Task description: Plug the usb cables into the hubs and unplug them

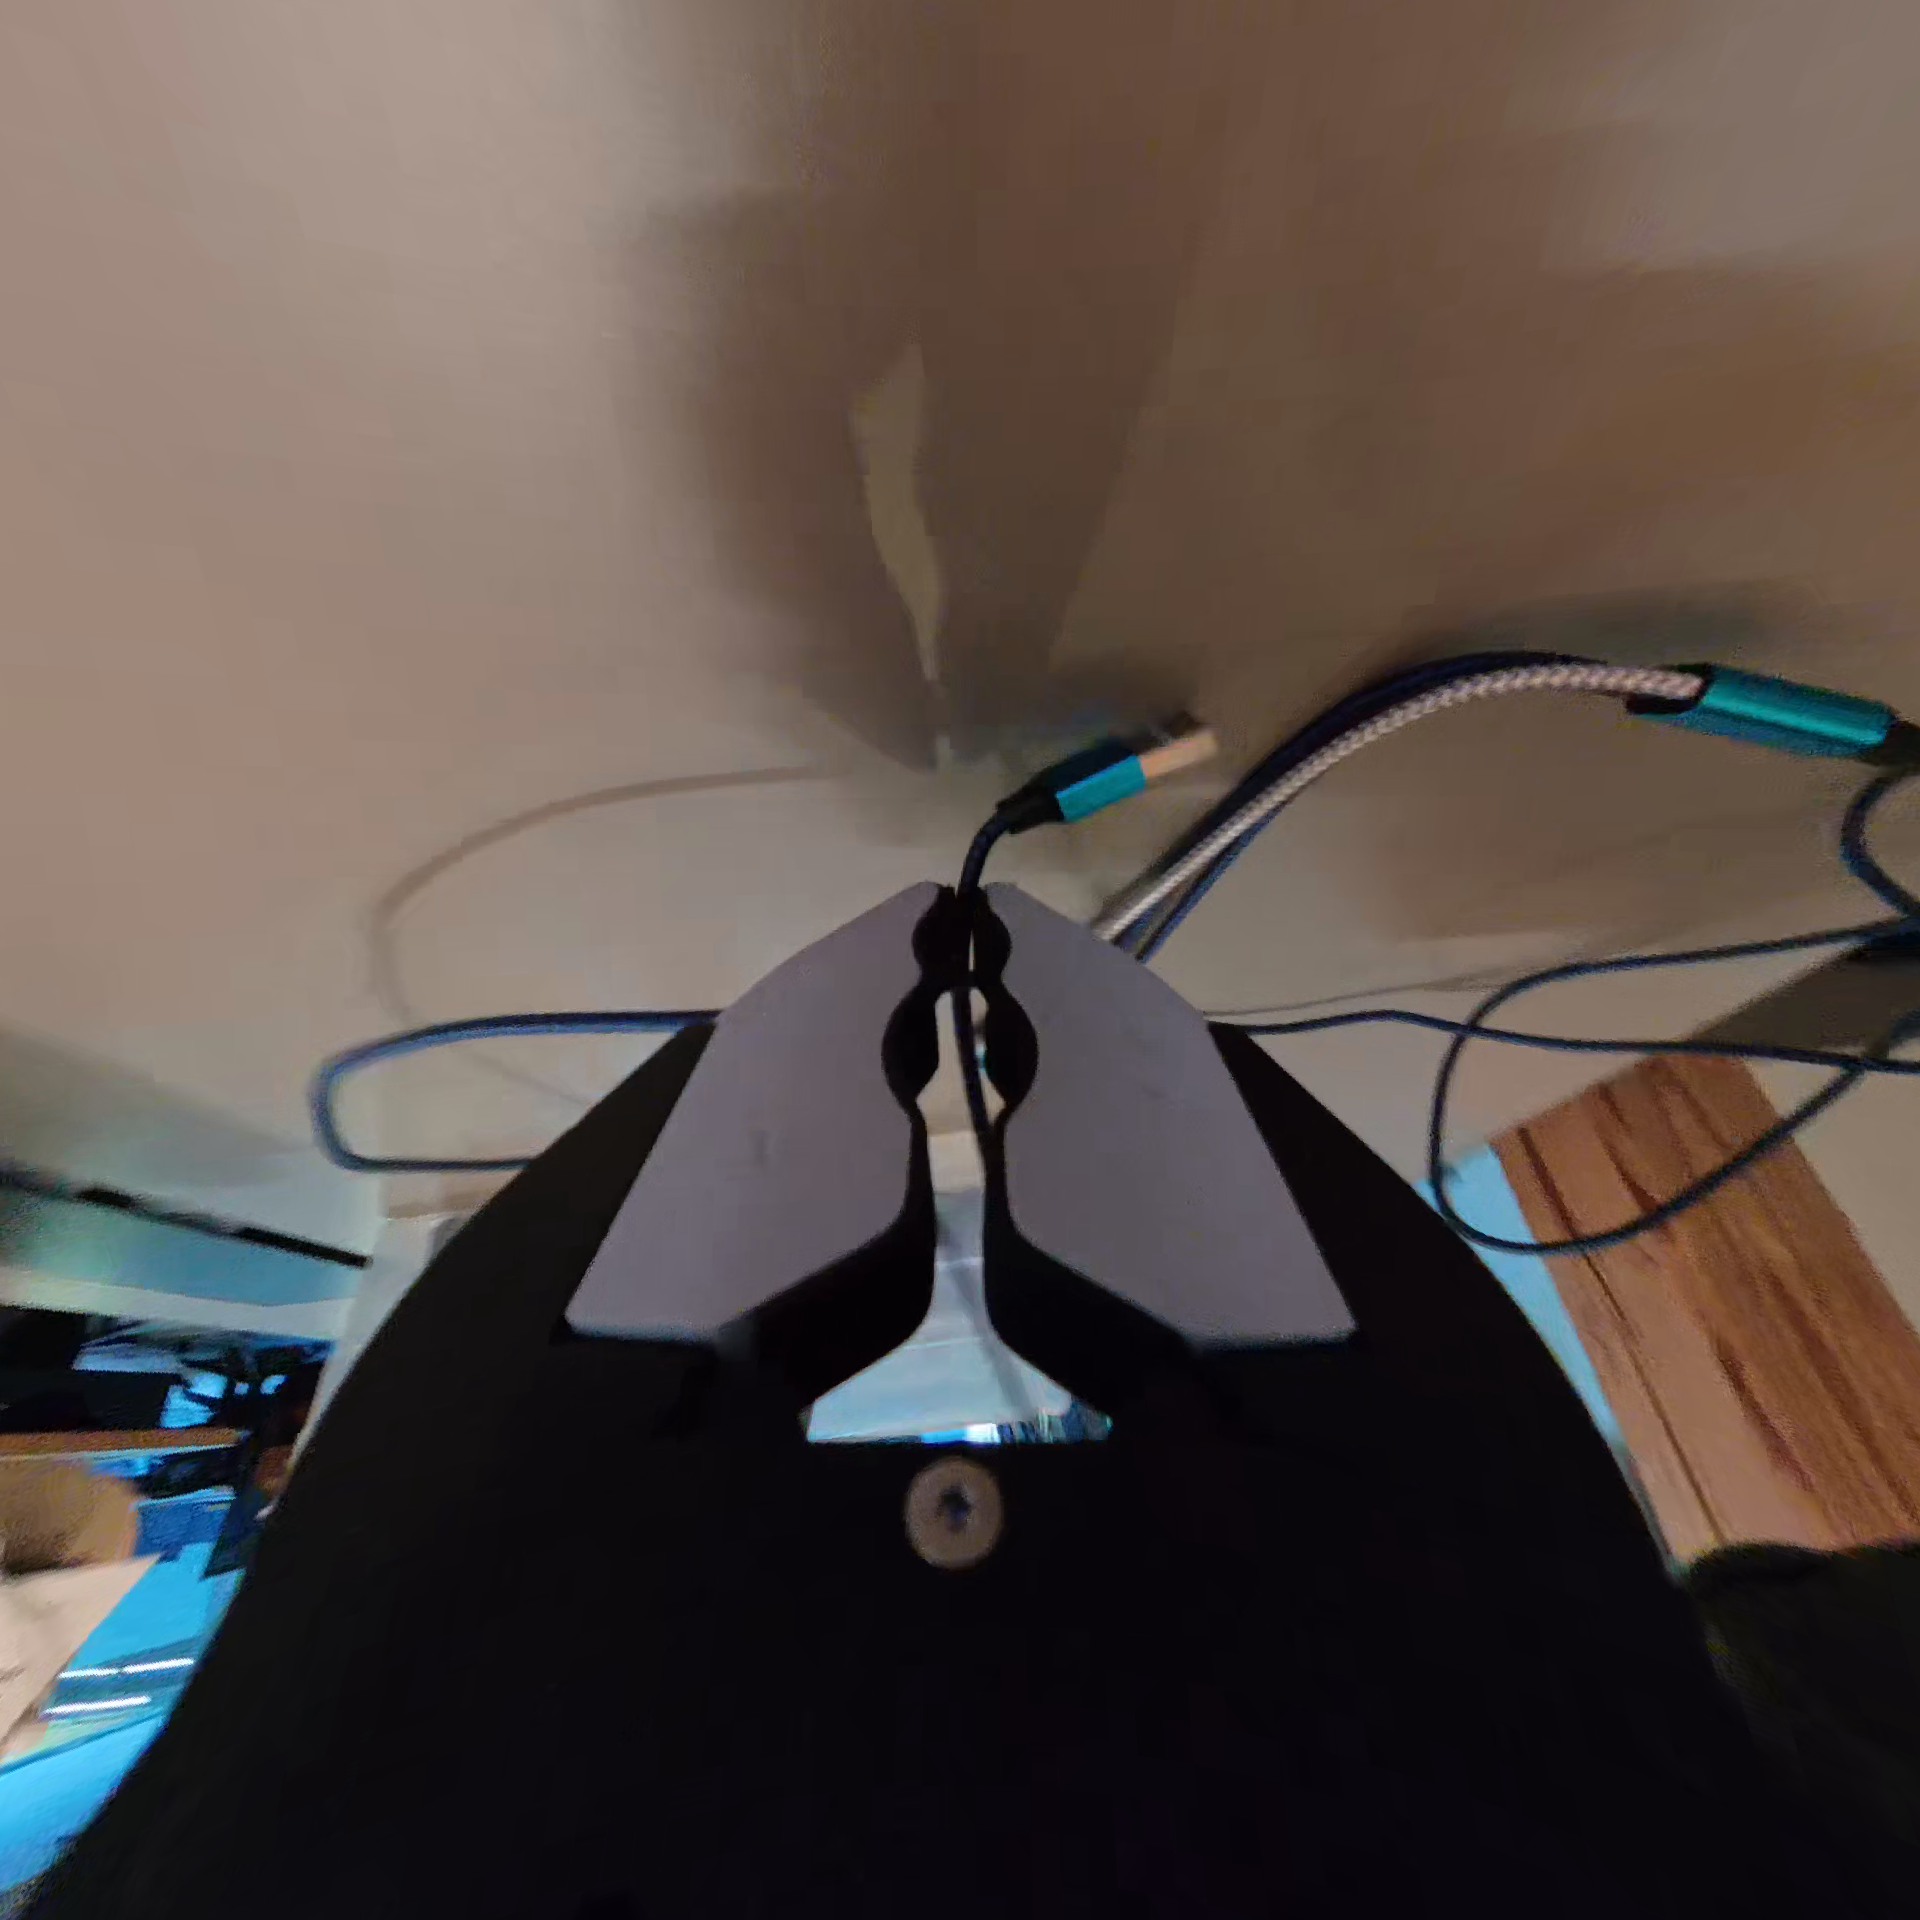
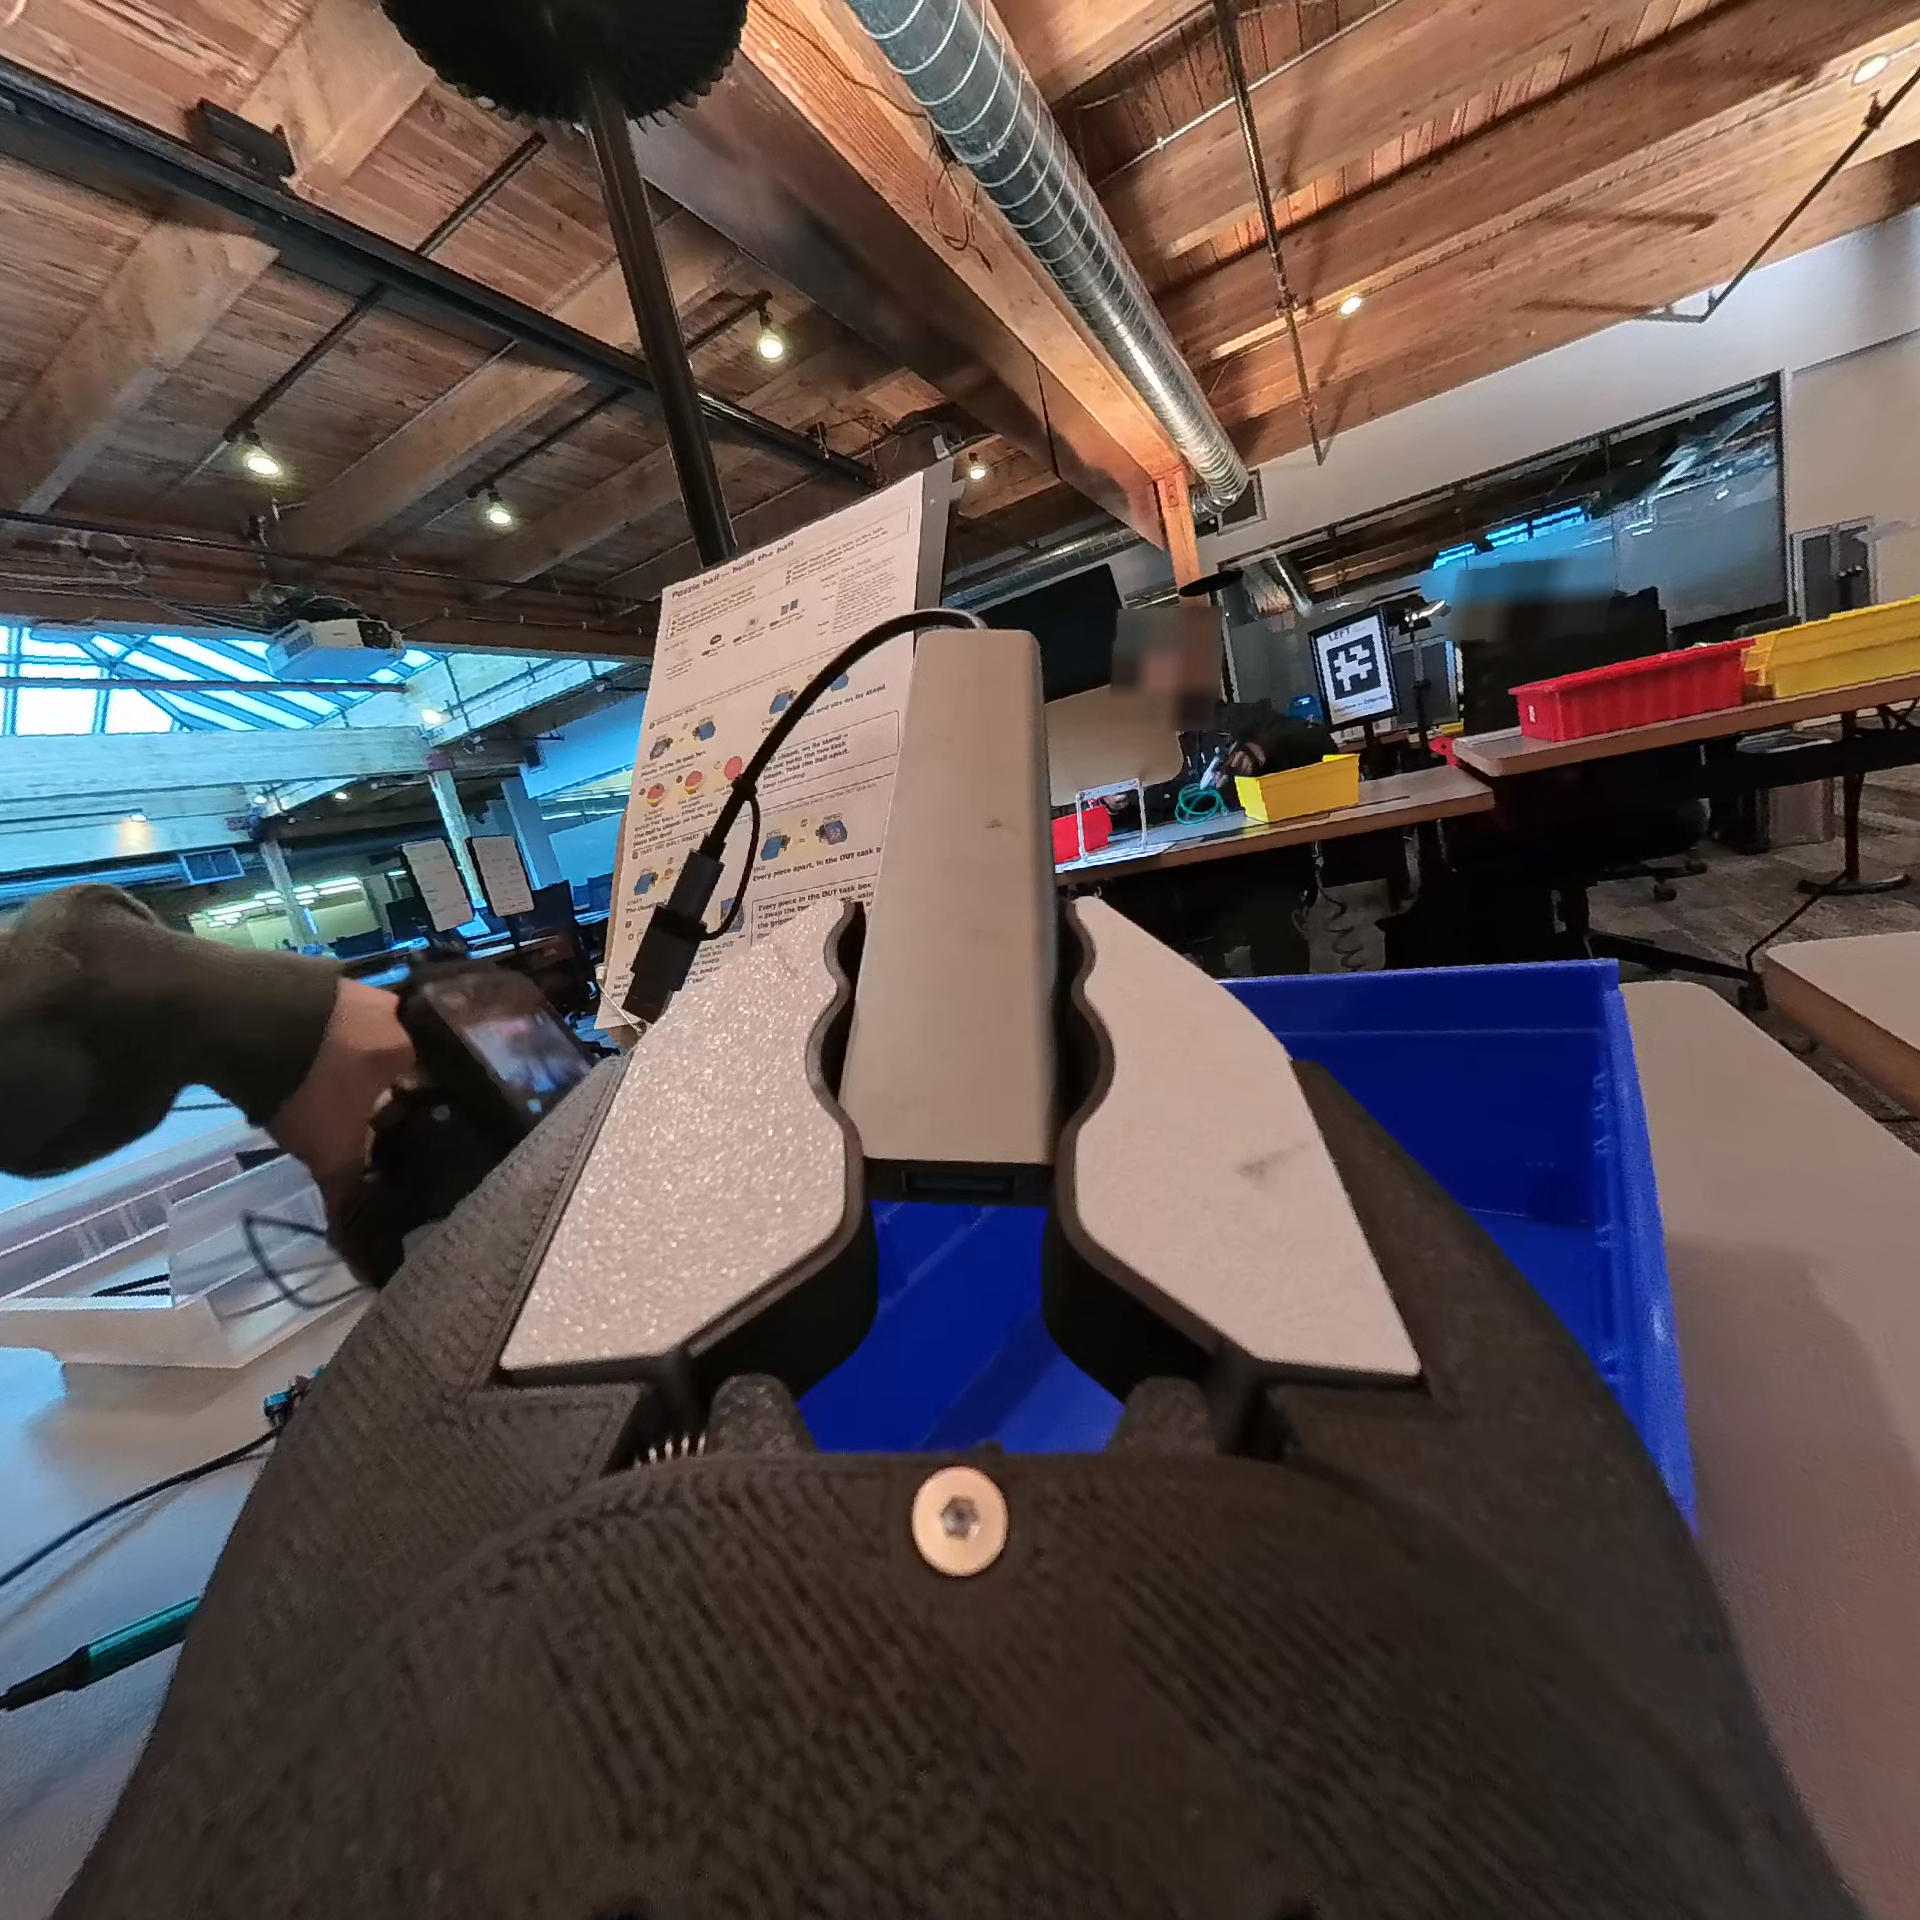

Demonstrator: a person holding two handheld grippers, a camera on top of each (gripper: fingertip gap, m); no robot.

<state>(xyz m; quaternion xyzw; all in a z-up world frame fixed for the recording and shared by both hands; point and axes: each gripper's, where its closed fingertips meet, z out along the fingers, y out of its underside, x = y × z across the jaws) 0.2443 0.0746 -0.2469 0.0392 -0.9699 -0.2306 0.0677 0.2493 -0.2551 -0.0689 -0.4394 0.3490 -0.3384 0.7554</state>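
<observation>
1. Left wrist view: left gripper (image 1: 961, 896) pinched shut on dark braided usb cable (image 1: 977, 862) just behind its teal plug (image 1: 1103, 777). Plug beyond the fingertips, long axis slanting up and right, metal tip free. More cables (image 1: 1351, 758) right of the plug; bare tabletop (image 1: 416, 520) left of it.

2. Right wrist view: right gripper (image 2: 961, 925) clamped narrow around grey hub (image 2: 961, 883), long axis along the fingers, blue port (image 2: 956, 1182) facing the camera. Hub's own lead (image 2: 727, 831) dangling left; blue bin (image 2: 1507, 1091) right and below.
</observation>
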